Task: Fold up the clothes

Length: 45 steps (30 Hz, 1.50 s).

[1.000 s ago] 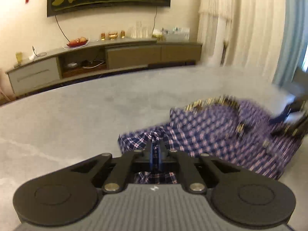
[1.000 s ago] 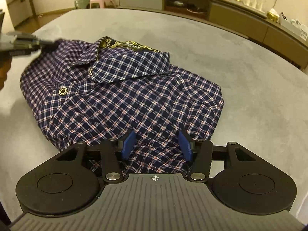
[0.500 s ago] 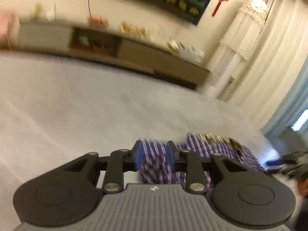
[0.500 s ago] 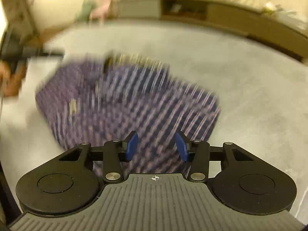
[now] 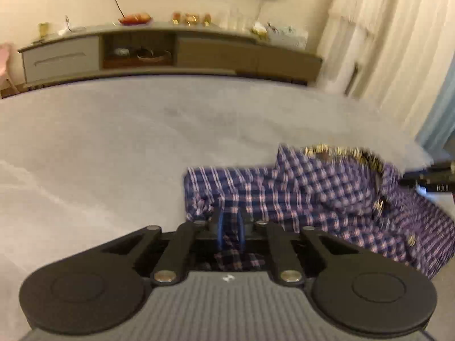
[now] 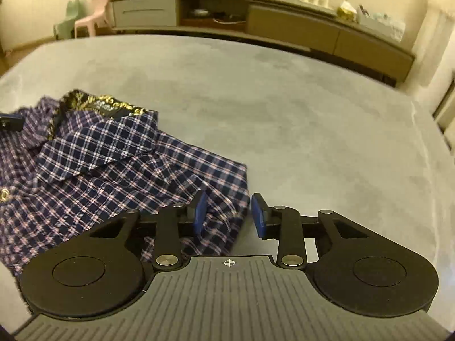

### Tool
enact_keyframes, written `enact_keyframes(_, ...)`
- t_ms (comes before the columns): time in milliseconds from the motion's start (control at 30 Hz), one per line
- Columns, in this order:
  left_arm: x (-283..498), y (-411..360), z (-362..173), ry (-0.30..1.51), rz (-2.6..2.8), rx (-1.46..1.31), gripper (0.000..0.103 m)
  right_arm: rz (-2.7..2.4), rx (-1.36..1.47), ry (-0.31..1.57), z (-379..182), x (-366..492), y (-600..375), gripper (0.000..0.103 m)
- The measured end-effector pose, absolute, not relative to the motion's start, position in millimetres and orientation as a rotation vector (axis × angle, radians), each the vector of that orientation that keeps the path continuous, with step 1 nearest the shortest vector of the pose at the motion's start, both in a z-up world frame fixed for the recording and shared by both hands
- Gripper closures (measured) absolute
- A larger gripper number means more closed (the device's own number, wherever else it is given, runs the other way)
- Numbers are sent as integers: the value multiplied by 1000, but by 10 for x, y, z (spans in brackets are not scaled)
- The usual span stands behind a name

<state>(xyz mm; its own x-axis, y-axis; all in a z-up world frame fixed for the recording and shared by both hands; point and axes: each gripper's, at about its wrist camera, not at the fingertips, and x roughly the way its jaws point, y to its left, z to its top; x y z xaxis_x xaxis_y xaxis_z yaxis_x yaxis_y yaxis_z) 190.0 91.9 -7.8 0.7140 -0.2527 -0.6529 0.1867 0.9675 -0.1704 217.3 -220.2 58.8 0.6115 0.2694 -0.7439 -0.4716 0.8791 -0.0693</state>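
Note:
A folded navy plaid shirt (image 6: 113,164) with a gold-patterned collar lies on the grey table (image 6: 312,119). In the left wrist view the shirt (image 5: 327,199) lies to the right, and my left gripper (image 5: 230,228) is shut on its near edge, cloth pinched between the blue pads. My right gripper (image 6: 229,213) is open, its jaws either side of the shirt's right corner, nothing held. The right gripper's tip shows at the far right of the left wrist view (image 5: 429,179), beside the collar.
A long low cabinet (image 6: 256,20) with dishes and ornaments stands beyond the table. Pink and green small chairs (image 6: 88,20) stand at the back left. Curtains (image 5: 384,42) hang to the right. The table's far edge (image 5: 170,78) curves across.
My left gripper opened half a second ago and is now shut on the shirt edge again. My right gripper has shifted right, to the shirt's corner, still open.

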Motion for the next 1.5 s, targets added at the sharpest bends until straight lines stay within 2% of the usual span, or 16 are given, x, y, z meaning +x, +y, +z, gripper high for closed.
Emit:
enact_keyframes(167,1534,395,173,664,-536,-16,77,659,-248,717,841,1639,-1990,76)
enact_keyframes(267,1514,123,-5,717,-550,82,77,748,-400,823,456,1467,-1696,75)
enact_keyframes(300,1532,85,-58,729,-535,96,77,754,-400,822,455,1434,-1695,71)
enact_keyframes(400,1556,-9,-148,748,-503,115,79,761,-375,798,519,1343,-1742,73)
enact_keyframes(467,1425,-45,-36,702,-552,79,77,766,-358,782,562,1283,-1773,72)
enact_keyframes(600,1340,-233,-187,734,-575,146,74,776,-325,750,646,1162,-1835,73)
enact_keyframes(633,1353,-242,-187,742,-572,146,74,753,-383,790,481,1197,-1748,66)
enact_keyframes(667,1366,-251,-187,749,-570,145,75,745,-378,782,383,1235,-1710,64)
enact_keyframes(800,1310,-185,-115,745,-556,117,74,736,-300,776,574,1271,-1836,64)
enact_keyframes(867,1306,-117,-64,735,-510,125,67,717,-288,796,573,1308,-1844,68)
enact_keyframes(933,1418,-79,-157,798,-458,144,65,678,-312,846,434,1375,-1772,71)
enact_keyframes(1067,1614,-145,-274,769,-401,239,50,617,-370,826,336,1555,-1648,68)
enact_keyframes(1233,1977,-205,-318,758,-276,166,44,522,-355,783,335,1818,-1576,66)
enact_keyframes(1333,1985,-224,-311,781,-195,116,36,522,-311,819,364,1589,-1646,64)
enact_keyframes(1433,1932,-235,-278,794,-133,98,33,515,-287,838,412,1498,-1708,62)
enact_keyframes(1500,1949,-277,-257,795,-99,100,31,487,-266,833,443,1467,-1713,57)
